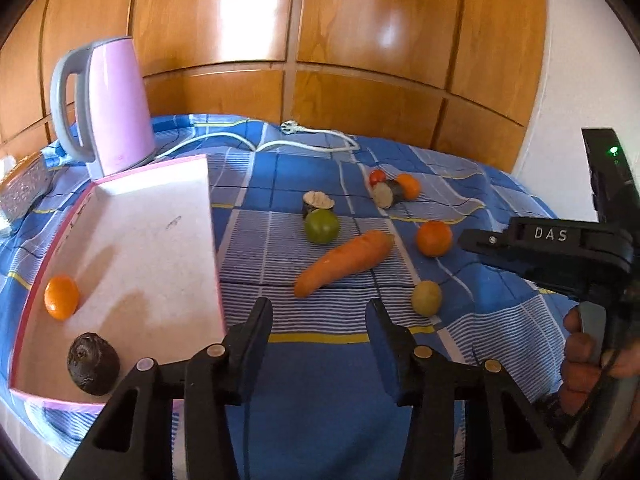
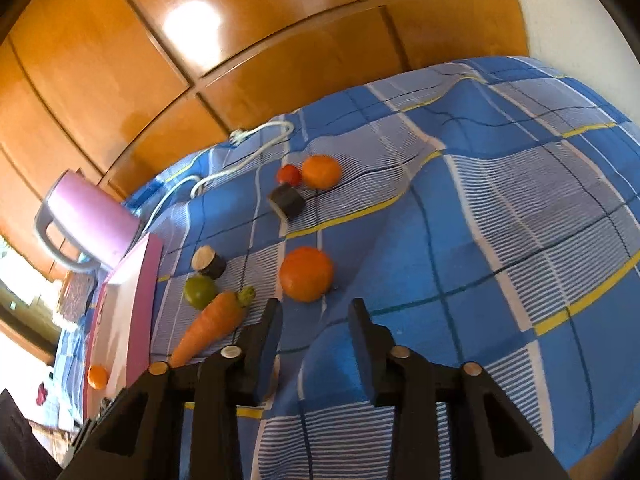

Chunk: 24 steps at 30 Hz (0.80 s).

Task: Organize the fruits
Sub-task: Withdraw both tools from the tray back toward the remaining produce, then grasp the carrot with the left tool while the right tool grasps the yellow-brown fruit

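A pink tray (image 1: 214, 248) on the left holds a small orange (image 1: 61, 297) and a dark avocado (image 1: 93, 363). On the blue checked cloth lie a carrot (image 1: 344, 262), a green fruit (image 1: 322, 226), an orange (image 1: 434, 238), a small yellowish fruit (image 1: 427, 298), two eggplant pieces, a tomato (image 1: 377, 177) and another orange (image 1: 408, 186). My left gripper (image 1: 319, 312) stands open over bare cloth, beside the tray's right wall and short of the carrot. My right gripper (image 2: 315, 308) is open by a narrow gap, empty, with the orange (image 2: 306, 274) just beyond its fingertips.
A pink kettle (image 1: 116, 108) stands behind the tray, its white cord (image 1: 304, 142) trailing across the back of the cloth. Wooden panels close off the far side. A hand (image 1: 580, 344) holds the right gripper's handle at the right edge.
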Tool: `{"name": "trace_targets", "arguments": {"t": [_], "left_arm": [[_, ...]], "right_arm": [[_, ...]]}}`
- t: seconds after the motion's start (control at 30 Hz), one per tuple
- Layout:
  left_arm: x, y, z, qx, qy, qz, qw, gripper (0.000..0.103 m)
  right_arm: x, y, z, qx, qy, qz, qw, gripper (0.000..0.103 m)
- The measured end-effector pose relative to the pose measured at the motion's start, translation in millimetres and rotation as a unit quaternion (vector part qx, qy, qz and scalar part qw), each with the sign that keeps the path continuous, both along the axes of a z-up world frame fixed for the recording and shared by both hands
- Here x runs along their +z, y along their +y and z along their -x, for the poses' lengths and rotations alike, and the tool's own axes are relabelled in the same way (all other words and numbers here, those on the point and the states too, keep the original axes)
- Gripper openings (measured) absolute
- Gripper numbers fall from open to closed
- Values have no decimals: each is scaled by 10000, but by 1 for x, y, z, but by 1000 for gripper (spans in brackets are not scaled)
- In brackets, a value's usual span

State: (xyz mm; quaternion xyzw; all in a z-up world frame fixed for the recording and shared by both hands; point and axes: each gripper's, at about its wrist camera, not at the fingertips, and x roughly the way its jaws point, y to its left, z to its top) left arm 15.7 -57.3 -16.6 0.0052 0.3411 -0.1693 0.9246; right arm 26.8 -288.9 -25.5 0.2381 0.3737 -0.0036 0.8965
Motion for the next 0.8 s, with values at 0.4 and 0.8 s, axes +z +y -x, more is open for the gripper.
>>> {"name": "trace_targets", "arguments": {"t": [0.4,0.8], "left_arm": [[6,30,-7,622,-63,596,9963,60],[3,22,-7,373,73,598,9975,71]], "right_arm": [[-14,46,-11,1146,431,628,9905,30],[-27,53,-17,1273,734,750,9863,27]]}}
